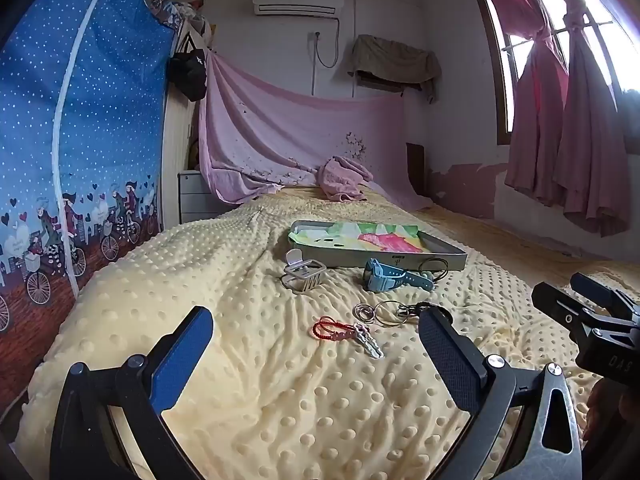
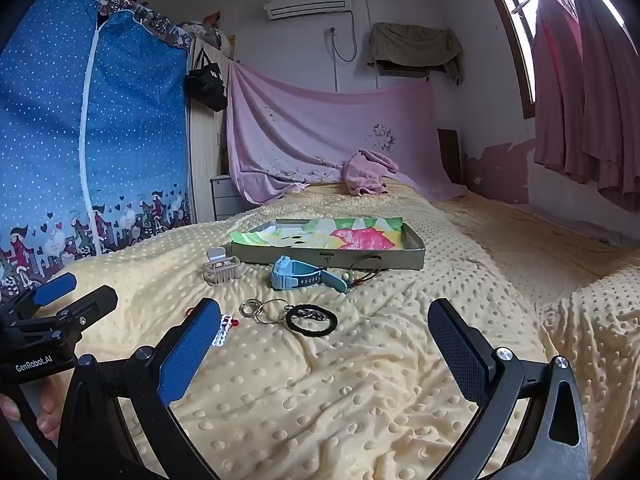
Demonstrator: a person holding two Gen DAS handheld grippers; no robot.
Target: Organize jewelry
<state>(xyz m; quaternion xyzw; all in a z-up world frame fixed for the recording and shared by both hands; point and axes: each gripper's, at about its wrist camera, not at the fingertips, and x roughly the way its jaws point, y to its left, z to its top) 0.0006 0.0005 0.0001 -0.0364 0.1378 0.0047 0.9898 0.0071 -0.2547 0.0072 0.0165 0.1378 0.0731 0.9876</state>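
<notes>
On the yellow dotted blanket lie a red cord with a silver charm (image 1: 352,334), metal key rings (image 1: 380,312) (image 2: 260,310), a black hair tie (image 2: 312,320), a blue watch (image 1: 390,276) (image 2: 304,276), a beige hair claw (image 1: 302,274) (image 2: 222,270) and a thin brown loop (image 2: 366,266). Behind them sits a shallow grey tray (image 1: 444,258) (image 2: 416,258) lined with colourful paper. My left gripper (image 1: 316,344) is open and empty, just short of the red cord. My right gripper (image 2: 324,336) is open and empty, near the hair tie.
A blue zip wardrobe (image 1: 80,140) stands at the left. A pink sheet (image 2: 320,132) and a crumpled pink cloth (image 2: 368,176) are at the bed's far end. Pink curtains (image 2: 580,80) hang at the window on the right.
</notes>
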